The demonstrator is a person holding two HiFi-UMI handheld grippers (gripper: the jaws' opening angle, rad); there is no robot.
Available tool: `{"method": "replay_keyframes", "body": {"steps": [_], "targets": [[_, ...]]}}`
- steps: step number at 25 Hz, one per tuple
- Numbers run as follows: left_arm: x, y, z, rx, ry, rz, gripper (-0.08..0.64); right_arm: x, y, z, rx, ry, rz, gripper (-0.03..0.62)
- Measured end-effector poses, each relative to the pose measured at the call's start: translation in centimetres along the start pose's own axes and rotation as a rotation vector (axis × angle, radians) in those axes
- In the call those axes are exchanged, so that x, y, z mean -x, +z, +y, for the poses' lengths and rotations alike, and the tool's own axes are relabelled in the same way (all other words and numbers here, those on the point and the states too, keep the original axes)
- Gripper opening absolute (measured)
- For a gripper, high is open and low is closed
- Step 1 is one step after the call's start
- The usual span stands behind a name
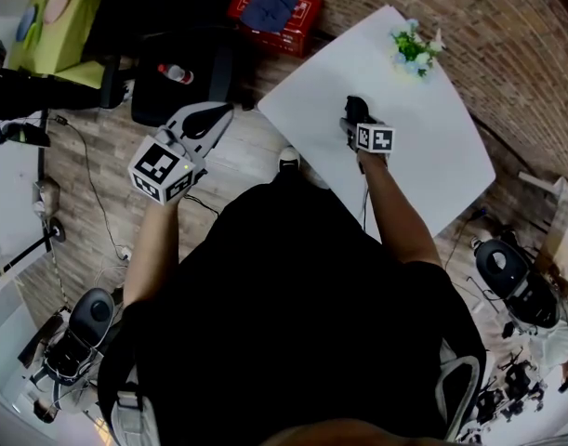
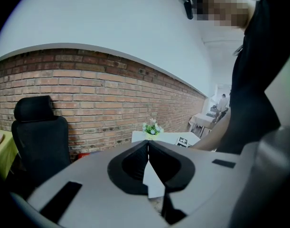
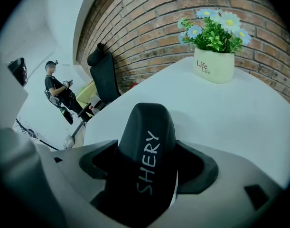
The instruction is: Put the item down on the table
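Note:
A black rounded item (image 3: 147, 127) with white "SHERY" lettering sits between the jaws of my right gripper (image 3: 152, 159), which is shut on it. In the head view that gripper (image 1: 358, 119) reaches over the near part of the white table (image 1: 432, 156), the black item (image 1: 355, 109) sticking out ahead of it. Whether the item touches the tabletop (image 3: 239, 118) I cannot tell. My left gripper (image 1: 212, 119) hangs off the table's left side, above the wooden floor. Its jaws meet at the tips (image 2: 147, 144) with nothing in them.
A cream pot of daisies (image 1: 415, 48) (image 3: 214, 64) stands at the table's far end. A black chair (image 1: 183, 74) (image 2: 39, 136) and a red box (image 1: 276, 9) lie left of the table by the brick wall. A person (image 3: 57, 92) stands far off.

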State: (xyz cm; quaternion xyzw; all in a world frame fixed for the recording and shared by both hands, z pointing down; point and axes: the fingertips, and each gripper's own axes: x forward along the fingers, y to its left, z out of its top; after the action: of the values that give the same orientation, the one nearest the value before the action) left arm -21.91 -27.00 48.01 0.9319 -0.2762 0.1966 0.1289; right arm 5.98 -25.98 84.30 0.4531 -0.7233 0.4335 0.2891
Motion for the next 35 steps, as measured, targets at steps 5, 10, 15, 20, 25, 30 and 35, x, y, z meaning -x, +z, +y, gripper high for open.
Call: {"method": "replay_keyframes", "body": {"steps": [5,10,15,20,25,30,35], "targets": [[0.5,-0.4,0.2,0.007,0.006,-0.001,0.011,-0.4,0.0,0.1,0.006,-0.01,0.005,0.382],[1.1,-0.7,0.2,0.008,0.01,0.002,0.011,-0.7,0.7,0.1,0.007,-0.021,-0.014,0.382],[1.2,-0.7,0.1,0.01,0.009,-0.002,0.011,-0.8,0.7,-0.1,0.005,-0.031,-0.015,0.382],[1.4,-1.0,0.0,0.01,0.005,-0.002,0.011,-0.9,0.5,0.1,0.012,-0.04,-0.01,0.382],[1.4,-0.6,-0.3,0.001,0.001,-0.008,0.011,-0.5,0.6,-0.1,0.008,-0.049,-0.023,0.383],[1.9,-0.6,-0.4,-0.002,0.004,-0.013,0.011,-0.5,0.6,0.0,0.005,-0.051,-0.041,0.383],[2.5,-0.8,-0.7,-0.007,0.005,-0.018,0.011,-0.3,0.6,0.1,-0.016,-0.054,-0.066,0.383]]}}
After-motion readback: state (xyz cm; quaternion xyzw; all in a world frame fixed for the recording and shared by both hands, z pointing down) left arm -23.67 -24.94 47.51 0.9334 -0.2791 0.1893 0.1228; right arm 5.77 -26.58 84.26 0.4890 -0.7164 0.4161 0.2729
